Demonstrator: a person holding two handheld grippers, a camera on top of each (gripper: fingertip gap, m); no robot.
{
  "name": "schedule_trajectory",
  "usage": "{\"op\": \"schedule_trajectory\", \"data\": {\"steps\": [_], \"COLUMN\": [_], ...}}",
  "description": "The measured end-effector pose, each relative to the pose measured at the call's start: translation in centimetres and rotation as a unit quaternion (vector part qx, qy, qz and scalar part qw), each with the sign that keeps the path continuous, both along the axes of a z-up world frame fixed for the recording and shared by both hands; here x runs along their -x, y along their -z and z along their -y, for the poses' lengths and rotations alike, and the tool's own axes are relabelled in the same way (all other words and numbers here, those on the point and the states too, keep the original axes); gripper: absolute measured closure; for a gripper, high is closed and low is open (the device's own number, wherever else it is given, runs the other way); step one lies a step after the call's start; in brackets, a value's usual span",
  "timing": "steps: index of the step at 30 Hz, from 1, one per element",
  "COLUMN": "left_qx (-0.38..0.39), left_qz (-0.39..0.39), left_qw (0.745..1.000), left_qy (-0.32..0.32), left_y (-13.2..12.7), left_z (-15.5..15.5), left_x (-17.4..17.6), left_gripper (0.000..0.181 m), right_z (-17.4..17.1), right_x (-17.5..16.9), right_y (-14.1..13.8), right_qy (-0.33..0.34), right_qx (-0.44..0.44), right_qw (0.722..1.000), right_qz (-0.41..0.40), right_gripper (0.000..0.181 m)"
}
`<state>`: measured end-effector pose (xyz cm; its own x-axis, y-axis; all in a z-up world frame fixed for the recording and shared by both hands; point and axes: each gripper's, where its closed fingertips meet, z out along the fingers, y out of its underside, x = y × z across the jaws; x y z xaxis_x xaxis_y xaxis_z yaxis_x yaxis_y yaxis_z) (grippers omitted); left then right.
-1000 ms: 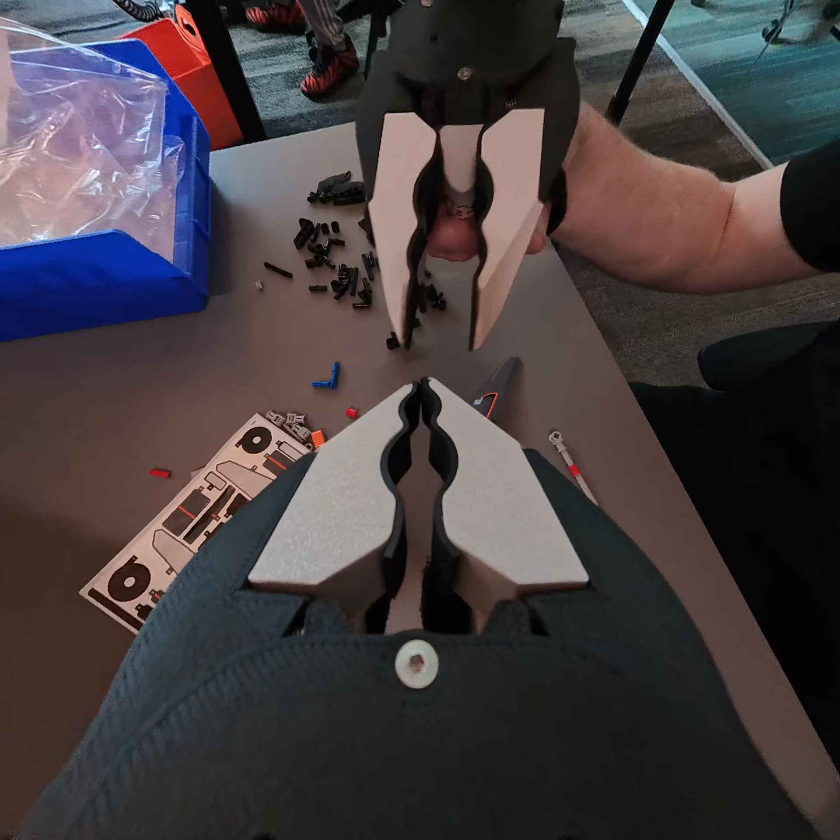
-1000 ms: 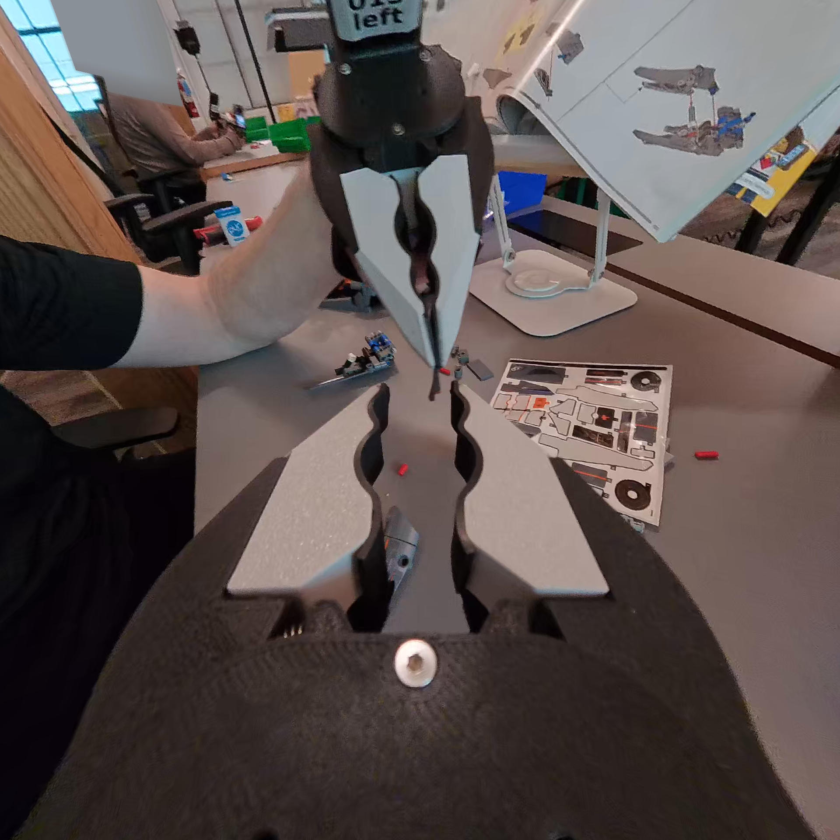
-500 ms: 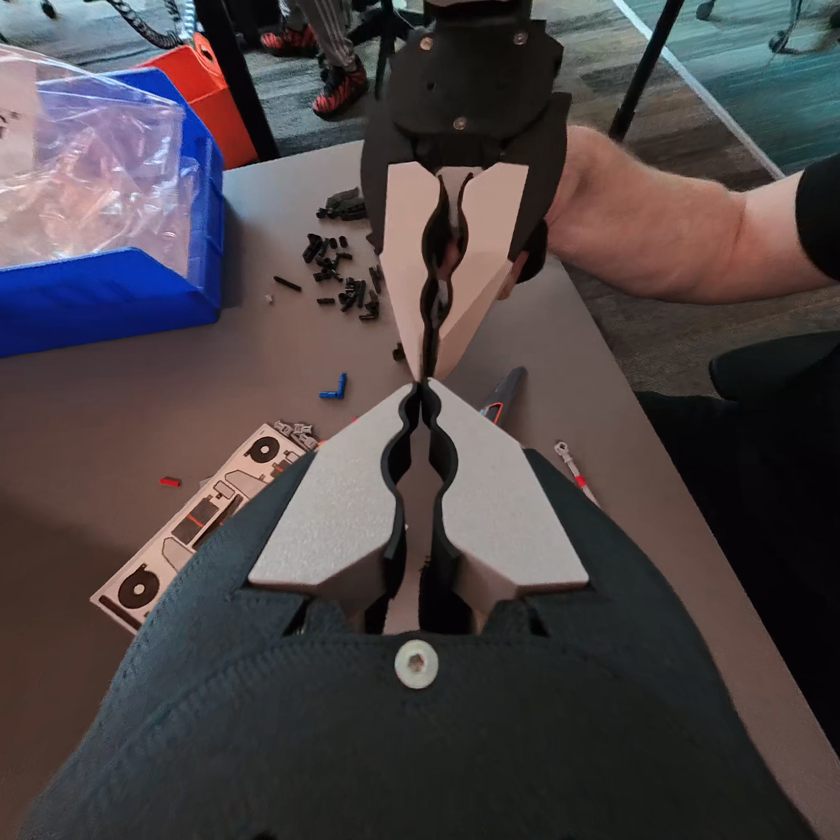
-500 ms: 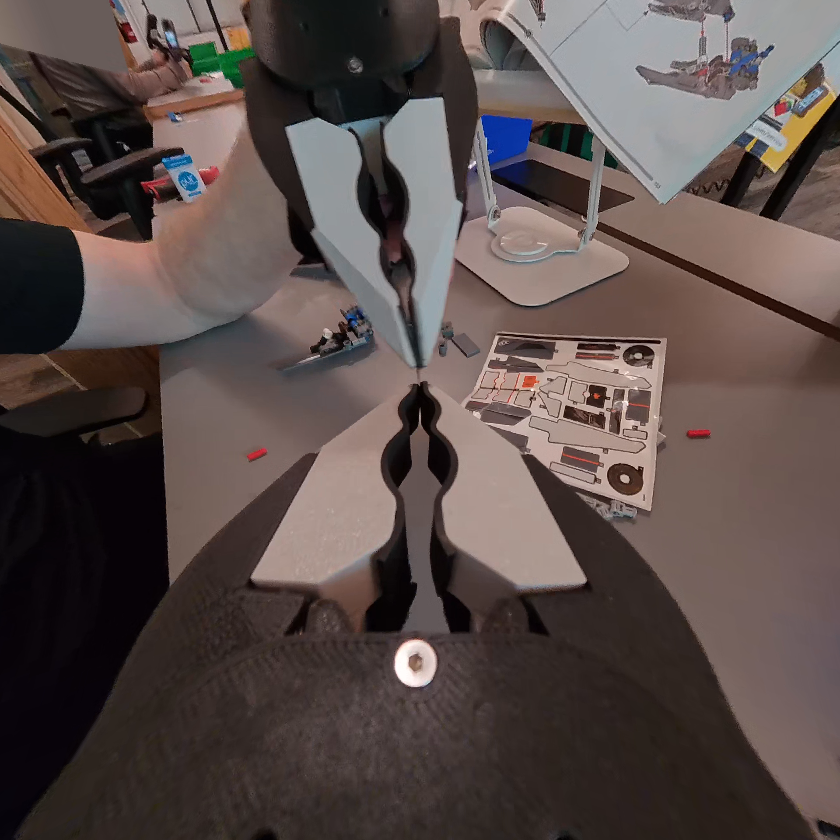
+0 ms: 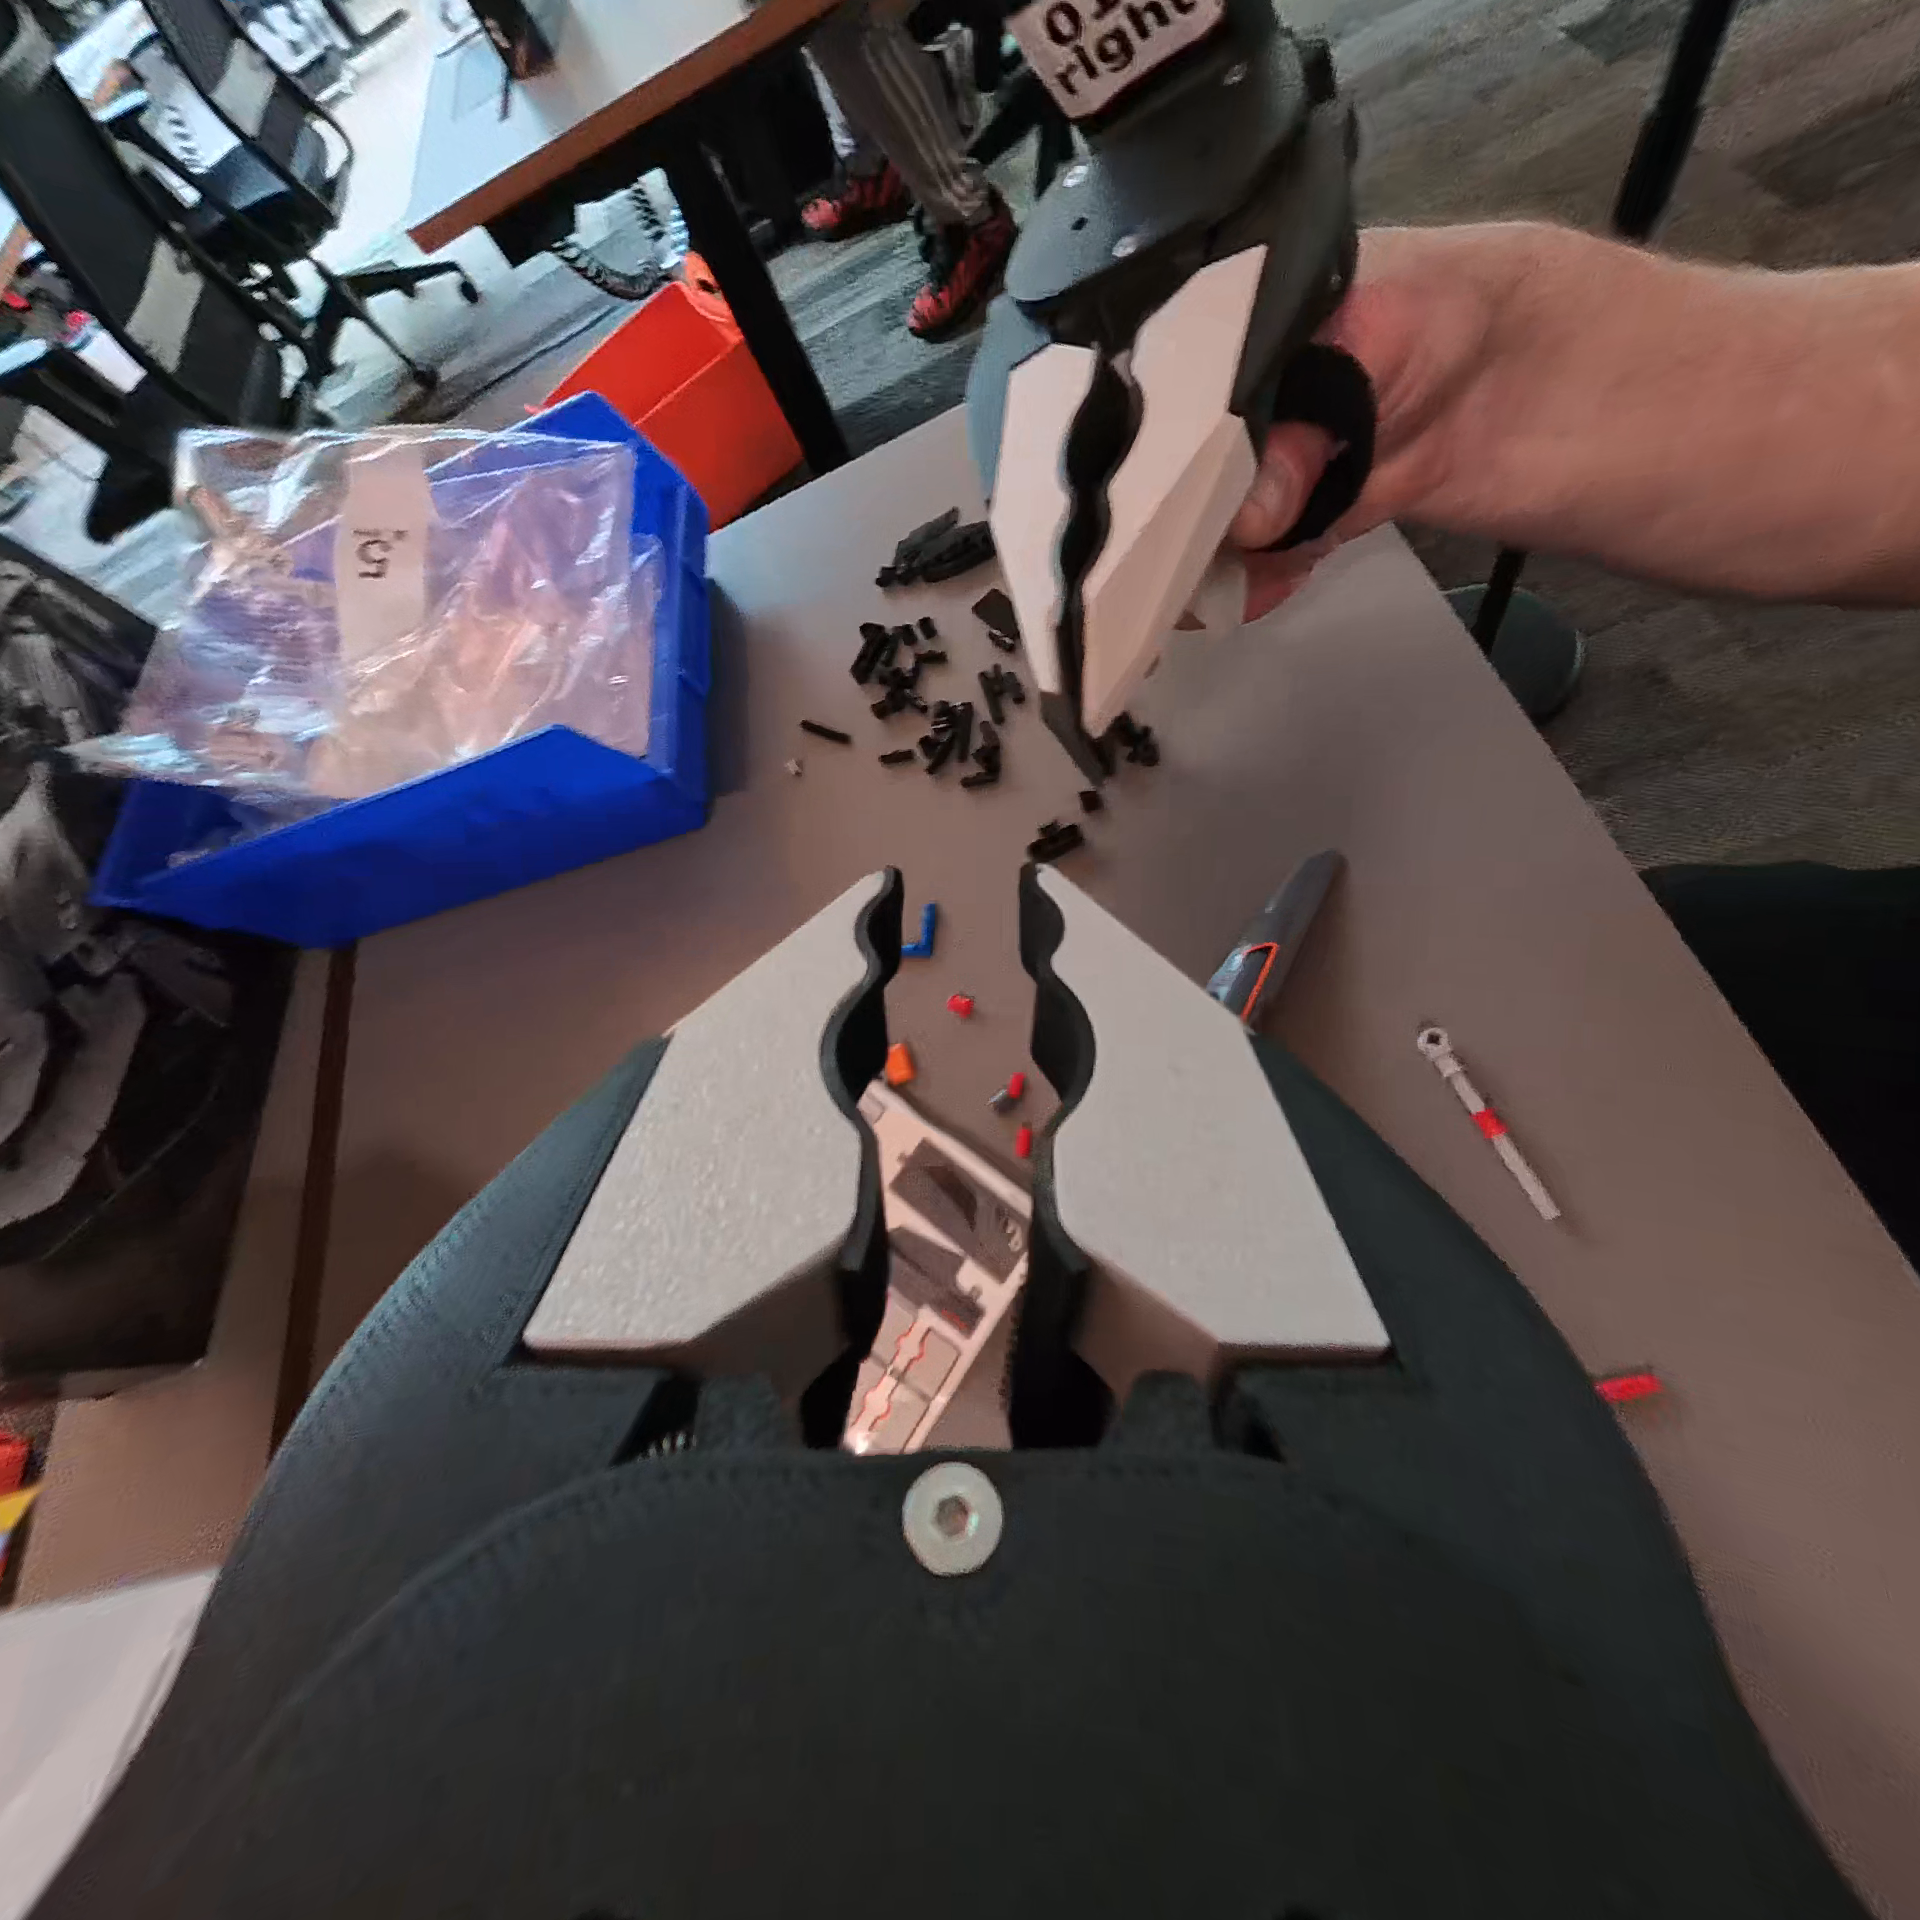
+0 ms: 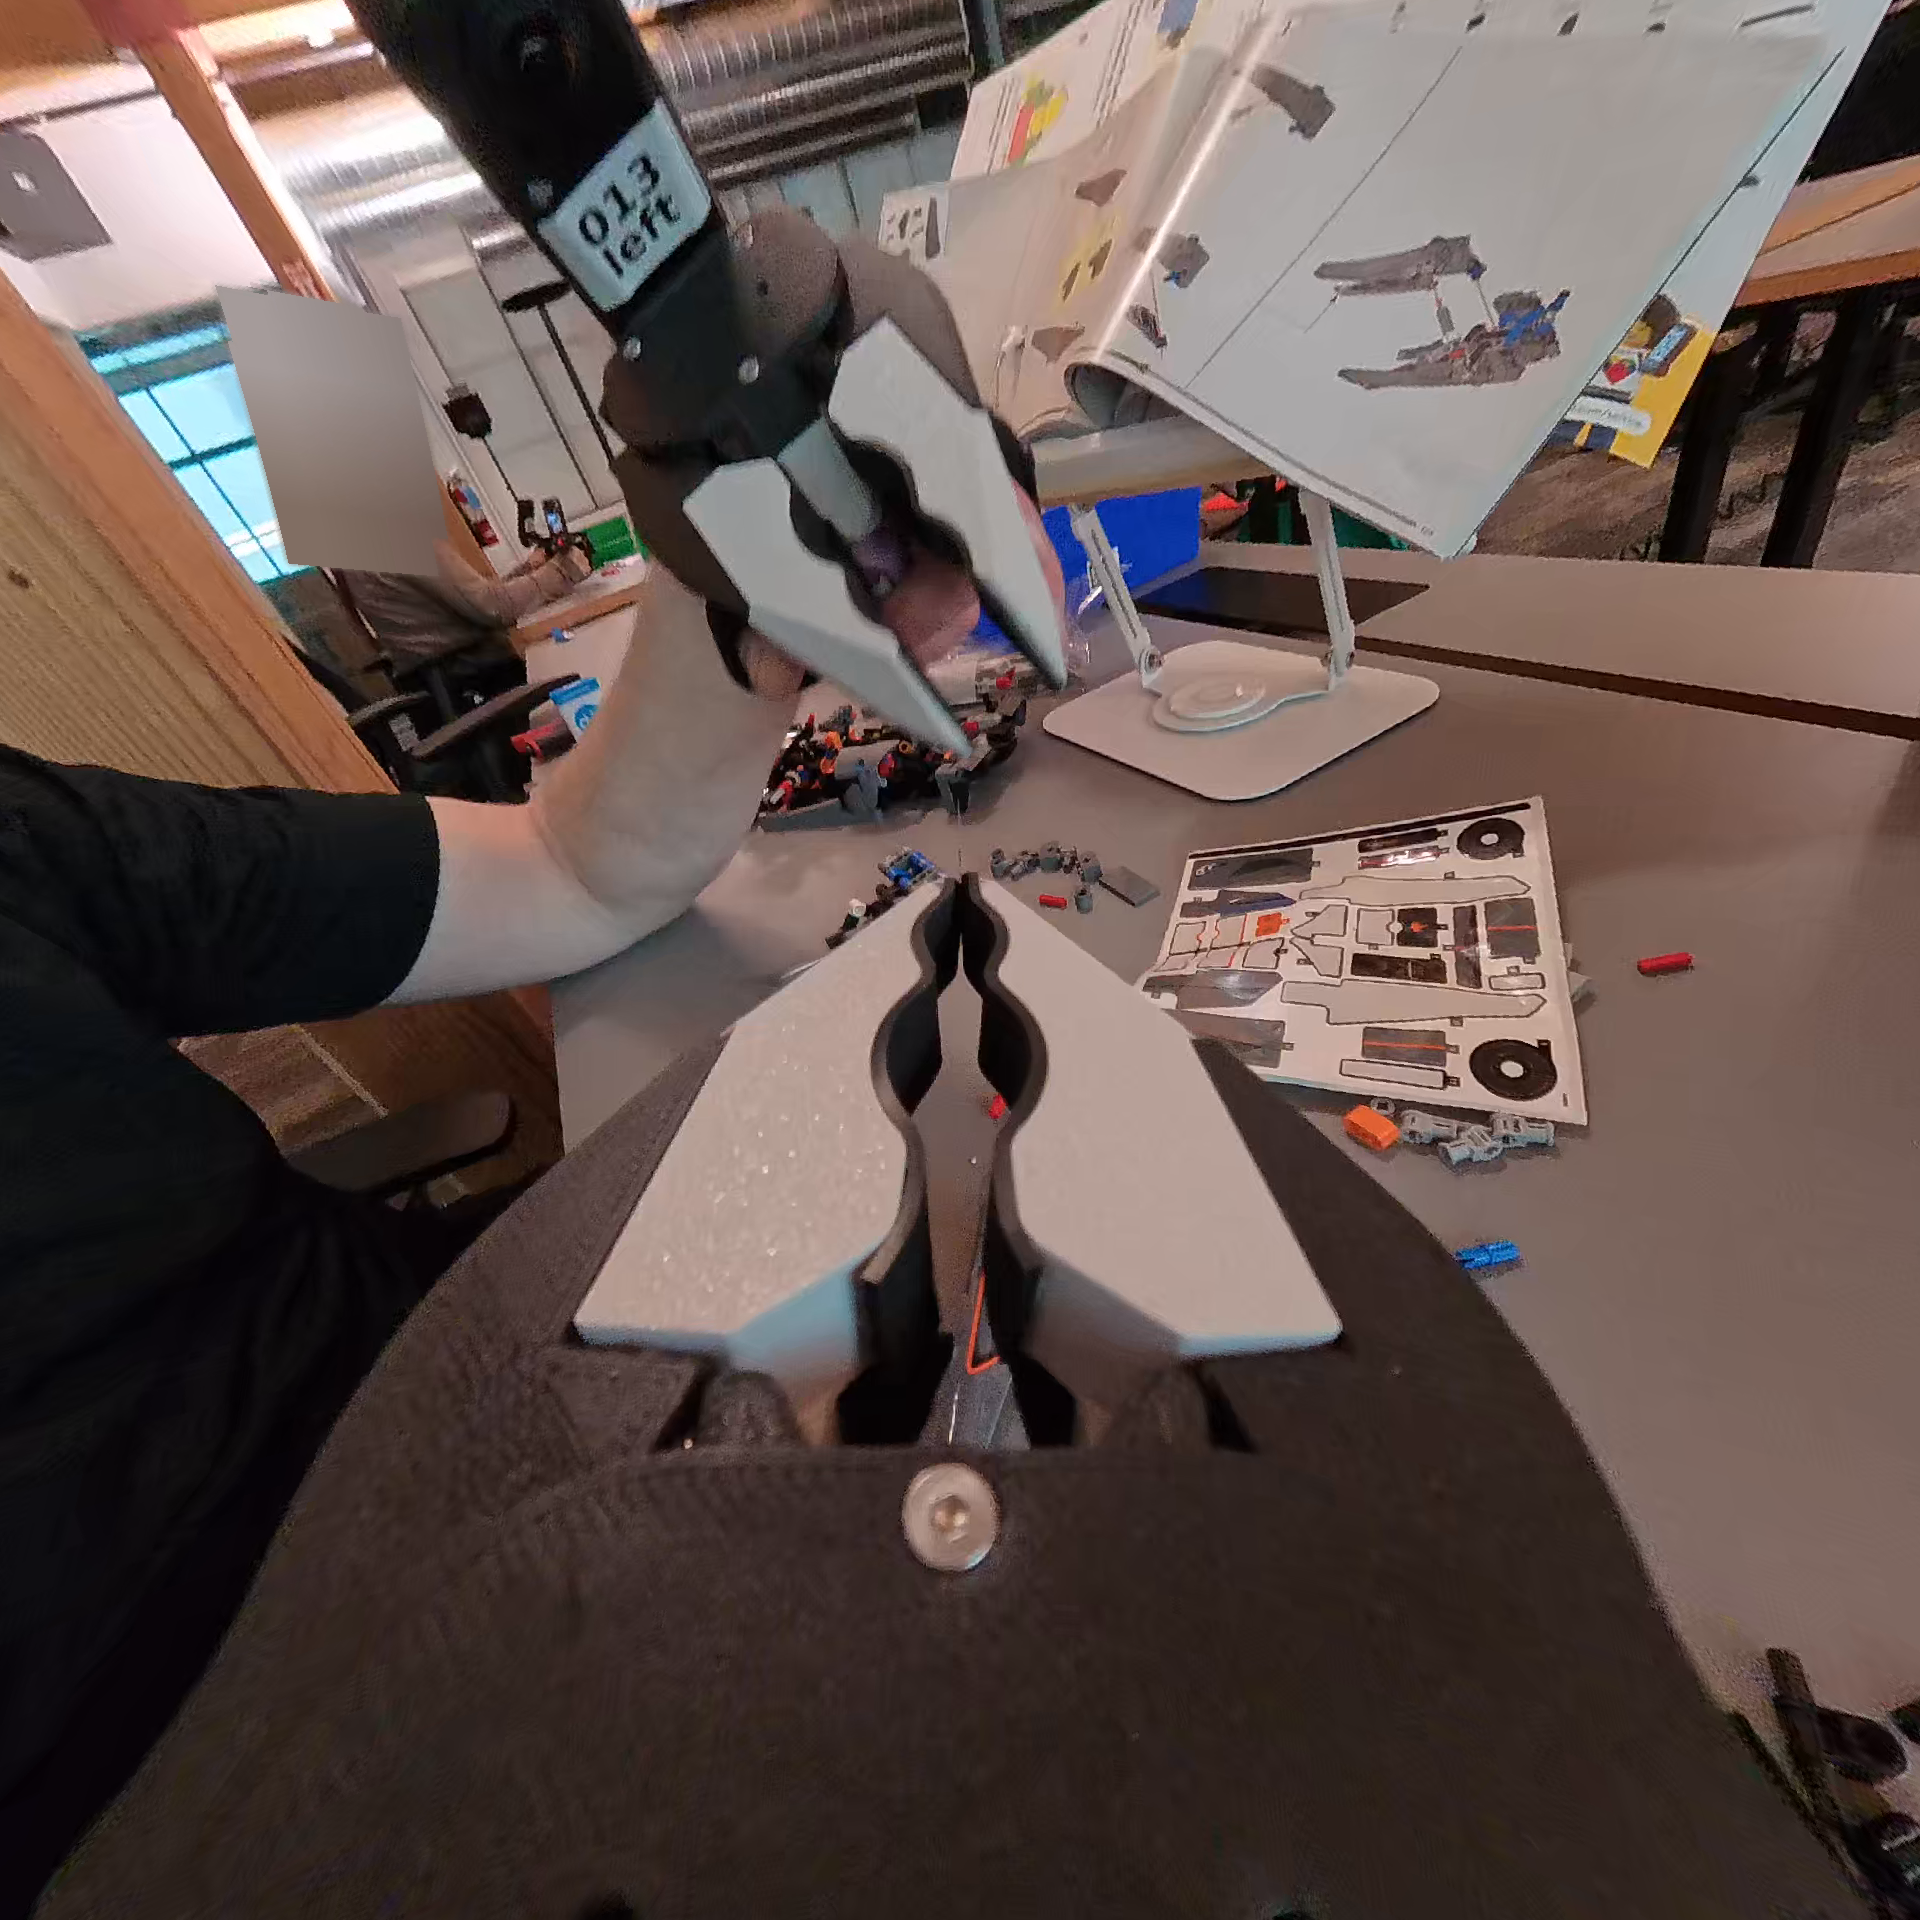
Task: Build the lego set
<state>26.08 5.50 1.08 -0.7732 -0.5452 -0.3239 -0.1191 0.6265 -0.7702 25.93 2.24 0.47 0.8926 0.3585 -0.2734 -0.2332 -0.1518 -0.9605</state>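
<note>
The right claw [image 6: 961, 891] was pinched tight on something very thin, perhaps a small pin; what exactly could not be told. In the left wrist view it pointed down into the scatter of black pieces [image 5: 940, 707] at the far right of the bench [image 5: 1351, 790]. The left claw [image 5: 956, 883] stood open and empty, above the sticker sheet [image 6: 1371, 956]. The half-built model [image 6: 883, 894] lay nearer the left claw, long axis running left to right. The bench edge was close on the right; the middle offered room.
</note>
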Motion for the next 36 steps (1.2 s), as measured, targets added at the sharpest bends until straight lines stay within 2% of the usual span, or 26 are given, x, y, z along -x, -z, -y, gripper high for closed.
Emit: {"op": "schedule_trajectory", "data": {"steps": [4, 11, 18, 27, 33, 36], "left_qx": [0.061, 0.169, 0.189, 0.216, 0.174, 0.142], "left_qz": [-0.018, -0.034, -0.043, -0.049, -0.036, -0.031], "left_qw": [0.997, 0.983, 0.980, 0.973, 0.983, 0.988], "left_qy": [0.033, 0.060, 0.046, 0.066, 0.055, 0.046], "left_y": [0.2, -1.8, -1.1, -1.3, -0.7, -0.2], "left_z": [2.8, 4.3, 4.6, 4.8, 4.6, 4.5], "left_x": [0.1, 0.3, -0.7, -0.7, -0.9, -0.8], "left_gripper": [0.164, 0.166, 0.170, 0.181, 0.181, 0.181], "right_z": [0.7, 1.5, 1.3, 0.9, 0.7, 0.6], "right_x": [-0.1, -0.6, -0.4, -0.7, -0.8, -0.7], "right_y": [-1.5, -2.4, -2.8, -2.5, -2.0, -1.5], "right_qy": [0.024, 0.055, 0.053, 0.053, 0.056, 0.068], "right_qx": [-0.058, -0.107, -0.129, -0.131, -0.114, -0.091], "right_qw": [0.998, 0.993, 0.990, 0.990, 0.992, 0.993], "right_qz": [-0.005, -0.010, -0.006, -0.005, 0.000, 0.043], "right_gripper": [0.181, 0.181, 0.181, 0.181, 0.179, 0.174]}}
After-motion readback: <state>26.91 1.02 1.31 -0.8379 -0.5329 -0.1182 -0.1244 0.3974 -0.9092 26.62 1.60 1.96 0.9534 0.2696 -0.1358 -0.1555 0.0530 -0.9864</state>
